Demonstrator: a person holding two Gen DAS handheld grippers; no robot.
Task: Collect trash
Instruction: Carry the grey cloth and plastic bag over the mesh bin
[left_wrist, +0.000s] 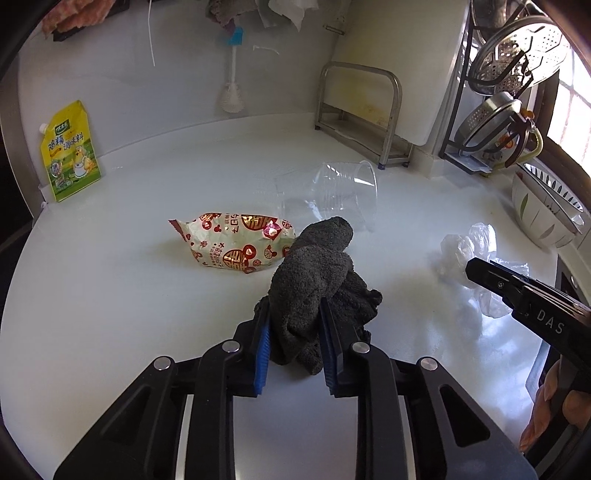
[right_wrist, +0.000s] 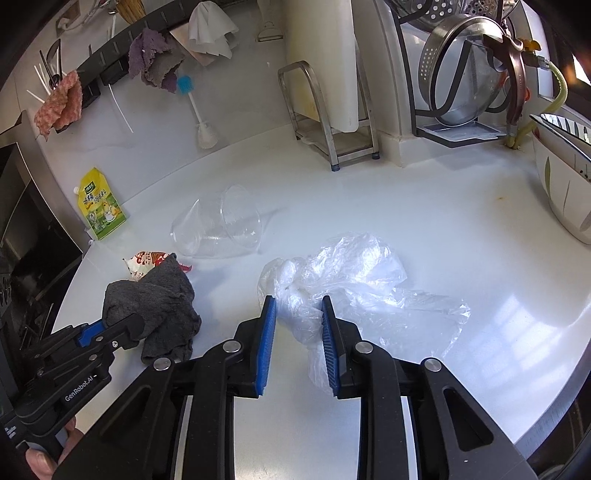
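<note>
My left gripper (left_wrist: 294, 311) is shut on a dark grey cloth (left_wrist: 317, 269) that bunches up between its blue pads on the white counter (left_wrist: 103, 295). In the right wrist view the same cloth (right_wrist: 159, 299) sits at the left gripper's (right_wrist: 110, 326) tip. My right gripper (right_wrist: 298, 301) is shut on a crumpled clear plastic bag (right_wrist: 354, 273), which spreads to the right over the counter. Behind the cloth lies a red and white snack wrapper (left_wrist: 236, 242) (right_wrist: 142, 260). A clear plastic cup (left_wrist: 332, 195) (right_wrist: 218, 229) lies on its side further back.
A yellow pouch (left_wrist: 70, 151) leans on the back wall at left. A metal rack (left_wrist: 362, 110) and a dish rack with steel strainers (left_wrist: 517, 62) stand at the back right. A patterned bowl (left_wrist: 543, 218) sits at the right edge. A bottle brush (right_wrist: 197, 110) hangs on the wall.
</note>
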